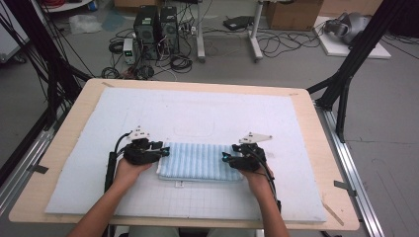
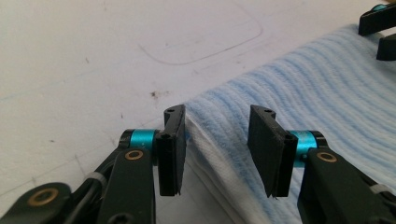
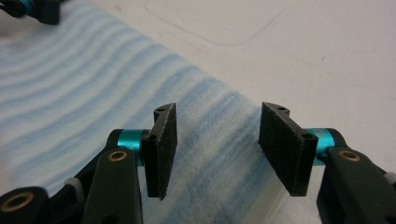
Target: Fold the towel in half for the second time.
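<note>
While both hands rest low on the white foam mat (image 1: pixel 197 113) that covers the wooden table (image 1: pixel 74 128), one folded blue-striped towel (image 1: pixel 197 160) lies on the mat's near half, between the two tools. Its long axis runs left to right across the table, and its ribbed stripes run the short way, from the near edge to the far one. A small white tag (image 1: pixel 180 183) sticks out from its near edge. The left tool (image 1: pixel 165 150) sits at the towel's left end; in the left gripper view (image 2: pixel 217 149) its jaws stand apart, straddling the folded edge, where white layers show under the blue top face, and neither pad (image 2: pixel 173 149) presses the cloth together. The right tool (image 1: pixel 226 158) sits at the towel's right end; in the right gripper view (image 3: pixel 219 149) its jaws are also spread wide, with striped cloth in the gap and the towel's edge running under the right-hand pad (image 3: pixel 285 149). Whether the pads touch the cloth is hard to tell. Each gripper view catches the tip of the other tool at the far end of the towel. Counted up: one towel, two tools, one mat, one tag. A faint pencilled outline (image 1: pixel 193 129) with rounded corners marks the mat just beyond the towel's far edge.
</note>
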{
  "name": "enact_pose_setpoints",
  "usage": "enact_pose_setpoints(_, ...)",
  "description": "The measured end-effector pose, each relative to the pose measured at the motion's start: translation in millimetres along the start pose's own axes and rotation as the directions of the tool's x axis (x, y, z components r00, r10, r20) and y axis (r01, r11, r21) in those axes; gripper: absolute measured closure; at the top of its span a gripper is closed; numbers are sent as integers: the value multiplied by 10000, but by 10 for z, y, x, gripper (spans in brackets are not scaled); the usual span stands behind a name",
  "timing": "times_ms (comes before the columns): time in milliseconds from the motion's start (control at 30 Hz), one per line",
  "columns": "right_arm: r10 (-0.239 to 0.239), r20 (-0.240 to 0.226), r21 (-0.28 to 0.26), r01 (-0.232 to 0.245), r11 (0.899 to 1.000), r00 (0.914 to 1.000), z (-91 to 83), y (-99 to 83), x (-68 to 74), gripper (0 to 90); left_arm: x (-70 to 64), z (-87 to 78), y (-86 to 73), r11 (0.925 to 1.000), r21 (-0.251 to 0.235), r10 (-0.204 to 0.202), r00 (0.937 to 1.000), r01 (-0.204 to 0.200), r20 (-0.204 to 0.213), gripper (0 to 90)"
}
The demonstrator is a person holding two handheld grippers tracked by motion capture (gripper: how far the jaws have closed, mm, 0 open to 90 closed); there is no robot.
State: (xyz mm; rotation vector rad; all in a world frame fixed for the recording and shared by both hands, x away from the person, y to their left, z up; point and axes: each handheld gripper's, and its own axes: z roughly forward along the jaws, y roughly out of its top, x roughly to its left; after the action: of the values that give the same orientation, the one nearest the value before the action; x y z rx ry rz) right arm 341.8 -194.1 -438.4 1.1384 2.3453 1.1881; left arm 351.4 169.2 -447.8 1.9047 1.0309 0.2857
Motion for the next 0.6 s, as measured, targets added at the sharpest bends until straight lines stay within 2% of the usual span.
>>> enact_pose_setpoints(67,-35,154,288,30,9996,9999,71,-2,-32,474,9,42,-22,9994,340,-116,9999,117,-40,570)
enact_pose_setpoints(100,-127,169,224,123,9997,9998,76,-5,-49,474,9,41,-23,9994,318,-156,9999,157,-39,564)
enact_pose_setpoints(200,-430,402,344,416,9985,9983,32,-26,-65,457,1,28,-25,9988,407,290,9995,-283,-157,531)
enact_pose_setpoints(267,-467,586,306,449,9985,9972,-24,-49,-70,409,9,13,-26,9991,368,204,9997,-199,-132,518)
enact_pose_setpoints(300,-489,649,237,475,9986,9967,-57,-61,-68,382,21,-10,-24,9990,344,290,9995,-286,-126,504)
enact_pose_setpoints(433,-356,895,-289,383,9988,9954,-236,-87,-62,302,30,-145,-18,9970,-573,527,9986,-520,105,456)
enact_pose_setpoints(500,-342,910,-586,396,9975,9953,-336,-97,-67,275,50,-235,-8,9918,-1109,664,9974,-628,286,402)
enact_pose_setpoints(600,-345,1009,-1004,447,9939,9943,-485,-120,-80,239,98,-357,-4,9813,-1835,640,9976,-579,275,263)
